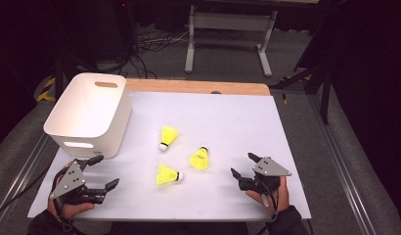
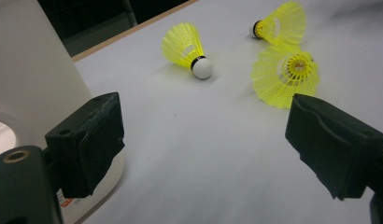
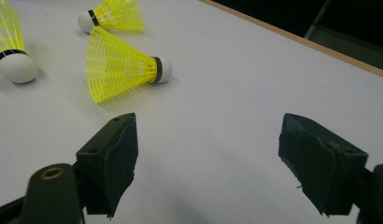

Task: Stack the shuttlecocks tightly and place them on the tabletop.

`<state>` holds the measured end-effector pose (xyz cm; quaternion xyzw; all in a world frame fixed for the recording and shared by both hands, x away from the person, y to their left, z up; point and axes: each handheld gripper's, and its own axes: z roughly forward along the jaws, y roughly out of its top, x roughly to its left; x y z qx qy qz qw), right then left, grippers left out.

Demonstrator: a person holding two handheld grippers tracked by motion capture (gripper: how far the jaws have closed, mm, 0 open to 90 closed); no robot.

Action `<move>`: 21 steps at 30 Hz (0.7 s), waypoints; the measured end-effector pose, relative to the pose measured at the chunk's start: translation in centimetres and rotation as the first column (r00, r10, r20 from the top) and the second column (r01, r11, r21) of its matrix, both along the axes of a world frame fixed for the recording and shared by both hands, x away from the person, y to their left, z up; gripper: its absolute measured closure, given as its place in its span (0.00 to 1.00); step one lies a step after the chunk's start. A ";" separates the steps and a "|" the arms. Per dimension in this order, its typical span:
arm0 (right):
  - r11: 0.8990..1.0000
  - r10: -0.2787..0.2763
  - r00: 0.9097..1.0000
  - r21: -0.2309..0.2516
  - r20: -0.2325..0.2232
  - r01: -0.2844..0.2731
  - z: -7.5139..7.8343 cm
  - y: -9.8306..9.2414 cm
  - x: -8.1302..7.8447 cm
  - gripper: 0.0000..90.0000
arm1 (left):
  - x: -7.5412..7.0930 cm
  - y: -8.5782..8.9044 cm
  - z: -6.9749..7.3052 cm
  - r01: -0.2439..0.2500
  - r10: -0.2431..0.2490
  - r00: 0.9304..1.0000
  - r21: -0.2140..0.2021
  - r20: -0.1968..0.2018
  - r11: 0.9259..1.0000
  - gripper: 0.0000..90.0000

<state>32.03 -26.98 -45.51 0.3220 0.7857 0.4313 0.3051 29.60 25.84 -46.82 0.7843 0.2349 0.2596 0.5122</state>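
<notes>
I hold one claw in each hand, low over the white desk (image 1: 228, 122). My left claw (image 1: 103, 172) is wide apart with nothing in it. My right claw (image 1: 241, 166) is wide apart too, and it holds nothing.

Three yellow birdies lie on the desk between my claws. The near birdie (image 1: 168, 175) lies on its side. Its white tip points toward my right claw and its wide yellow skirt points toward my left claw. So its long way runs across, from one claw to the other. The right birdie (image 1: 200, 158) lies closer to my right claw, with its tip pointing away from me. The far birdie (image 1: 167, 137) lies farther back, tip toward me.

The white bin (image 1: 88, 112) stands on the left part of the desk, just behind my left claw. It looks empty.

I think the near birdie is the one to grab first. It lies to the right of my left claw, a bit closer to that claw than to the other. My left claw is also the one beside the bin. I think that hand should slide right and pinch it across its skirt.
</notes>
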 end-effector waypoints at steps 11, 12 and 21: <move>1.000 -0.005 1.000 0.022 0.000 0.005 0.2 -0.5 0.2 0.23 | -0.2 -0.2 -0.4 0.021 -0.020 1.000 0.037 -0.010 0.999 0.13; 1.000 -0.005 1.000 0.021 0.001 0.005 0.2 -0.4 0.2 0.23 | -0.2 -0.1 -0.4 0.021 -0.021 1.000 0.031 -0.014 0.999 0.13; 1.000 0.008 1.000 0.015 -0.022 -0.008 -0.2 -0.1 0.5 0.23 | 0.1 -0.6 -0.1 0.043 -0.042 0.999 0.030 -0.021 0.999 0.16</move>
